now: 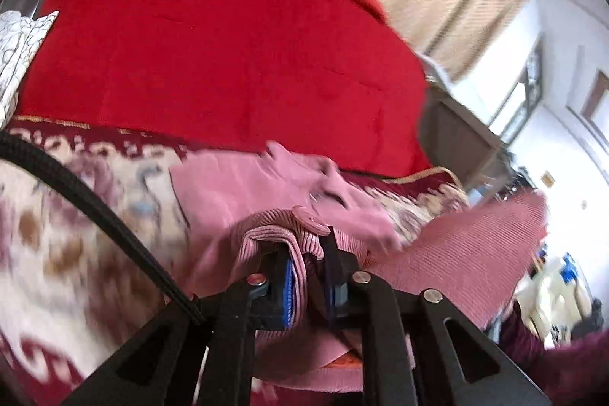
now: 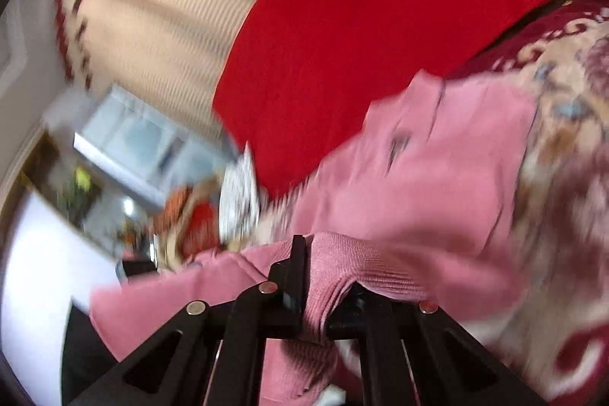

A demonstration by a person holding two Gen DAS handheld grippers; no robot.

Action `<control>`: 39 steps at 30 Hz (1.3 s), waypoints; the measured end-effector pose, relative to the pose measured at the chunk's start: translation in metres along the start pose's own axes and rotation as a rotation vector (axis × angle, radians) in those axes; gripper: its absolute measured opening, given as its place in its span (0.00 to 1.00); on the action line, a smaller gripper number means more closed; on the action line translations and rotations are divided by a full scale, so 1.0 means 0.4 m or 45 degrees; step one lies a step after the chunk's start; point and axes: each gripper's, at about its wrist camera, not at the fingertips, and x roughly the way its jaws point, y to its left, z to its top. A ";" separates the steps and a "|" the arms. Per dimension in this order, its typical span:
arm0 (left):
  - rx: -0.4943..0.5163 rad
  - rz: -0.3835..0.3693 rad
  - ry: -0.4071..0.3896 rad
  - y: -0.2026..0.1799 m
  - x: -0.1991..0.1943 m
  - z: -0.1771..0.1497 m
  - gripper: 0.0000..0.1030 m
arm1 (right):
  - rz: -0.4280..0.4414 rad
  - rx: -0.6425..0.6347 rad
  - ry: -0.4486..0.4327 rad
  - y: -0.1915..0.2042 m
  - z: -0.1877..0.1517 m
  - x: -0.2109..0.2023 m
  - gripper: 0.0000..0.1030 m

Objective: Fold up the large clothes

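Two tongs (image 1: 309, 255) (image 2: 318, 286), one pink garment (image 1: 243, 185).

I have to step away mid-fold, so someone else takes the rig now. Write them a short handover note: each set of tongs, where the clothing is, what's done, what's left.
Left tongs: shut on a bunched ribbed edge of the pink sweater.
Right tongs: shut on another ribbed edge of the same sweater.
Sweater: its held edges are lifted, and the rest hangs and trails onto the patterned bed cover, in front of the red quilt.
Done: both grips taken.
Left: no finished fold shows yet; it probably needs spreading flat, folding, then smoothing. Both views are blurred, so check the grips first.
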 end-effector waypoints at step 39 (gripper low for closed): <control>0.087 0.454 0.255 0.089 0.494 0.188 0.07 | 0.021 0.168 -0.162 -0.108 0.258 0.161 0.79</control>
